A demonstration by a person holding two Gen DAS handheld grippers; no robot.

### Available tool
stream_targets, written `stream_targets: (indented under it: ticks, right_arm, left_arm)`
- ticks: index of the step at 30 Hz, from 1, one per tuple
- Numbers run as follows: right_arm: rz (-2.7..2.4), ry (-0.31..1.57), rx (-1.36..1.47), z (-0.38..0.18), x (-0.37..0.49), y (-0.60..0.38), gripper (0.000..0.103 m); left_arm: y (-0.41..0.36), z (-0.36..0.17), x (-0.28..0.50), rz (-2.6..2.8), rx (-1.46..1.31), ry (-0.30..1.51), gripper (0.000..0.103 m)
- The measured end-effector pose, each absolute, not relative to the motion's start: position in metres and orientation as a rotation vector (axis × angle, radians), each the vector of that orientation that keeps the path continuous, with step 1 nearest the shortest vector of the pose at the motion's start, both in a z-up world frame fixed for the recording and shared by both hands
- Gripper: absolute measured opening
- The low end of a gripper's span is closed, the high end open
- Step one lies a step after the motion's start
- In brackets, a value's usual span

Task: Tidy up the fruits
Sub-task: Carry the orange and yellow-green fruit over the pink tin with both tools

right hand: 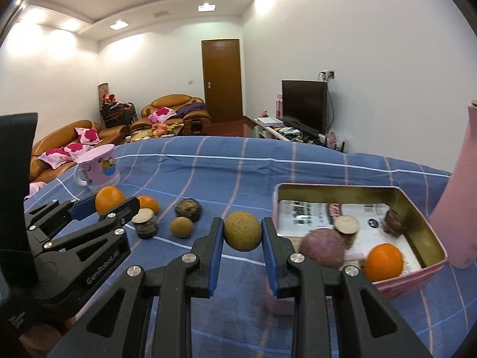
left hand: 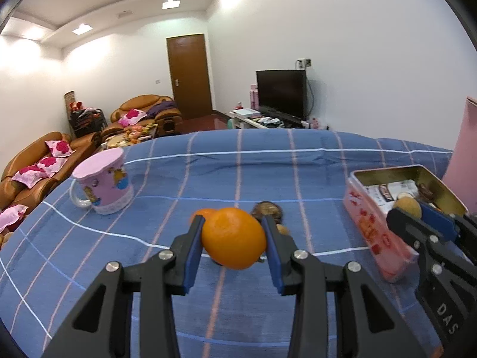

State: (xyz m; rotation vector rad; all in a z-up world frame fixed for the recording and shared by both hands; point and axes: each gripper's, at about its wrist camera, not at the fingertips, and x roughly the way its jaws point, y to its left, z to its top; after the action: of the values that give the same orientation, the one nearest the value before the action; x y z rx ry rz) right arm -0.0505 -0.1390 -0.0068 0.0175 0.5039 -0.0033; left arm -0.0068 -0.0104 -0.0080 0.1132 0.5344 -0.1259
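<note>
A: Two fruits are in the air at once. The left gripper (left hand: 234, 240) is clamped on an orange (left hand: 233, 238); the right gripper (right hand: 242, 234) is clamped on a small brown-green fruit (right hand: 242, 231). Pads press both sides of each.

B: Where's the tin?

A: The pink tin (right hand: 429, 271) is on the blue checked cloth (right hand: 238, 176), to the right. Already inside: an orange (right hand: 383, 262), a purple round fruit (right hand: 320, 247), a cut brown piece (right hand: 345, 226) and a dark rough one (right hand: 393, 222).

B: So what step is this?

A: Carrying, I'd say. Both loads are lifted clear of the cloth and neither is over the tin yet. The right one is just beside its near-left corner.

B: Still loose on the cloth?

A: In the right wrist view: another orange (right hand: 148, 203), a dark rough fruit (right hand: 187, 208), a small brown-green one (right hand: 182, 226) and a cut-top piece (right hand: 144, 222).

B: Next move?

A: Probably bring the right load over the rim, lower it into free space, then let go. The left one has to cross further right. Risk: round fruits roll, so release low.

B: Other stuff?

A: Pink mug (left hand: 104, 183) far left, pink bottle (right hand: 459, 208) behind the tin.
</note>
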Motion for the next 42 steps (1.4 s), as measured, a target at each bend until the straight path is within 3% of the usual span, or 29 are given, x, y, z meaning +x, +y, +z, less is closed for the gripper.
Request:
stream_targets:
  ticks: [42]
  right_arm:
    - [-0.087,0.458,0.007,0.003,-0.073,-0.208,0.028]
  left_arm:
    - [-0.104,-0.004,-0.023,-0.252,0.16,0.506,0.041]
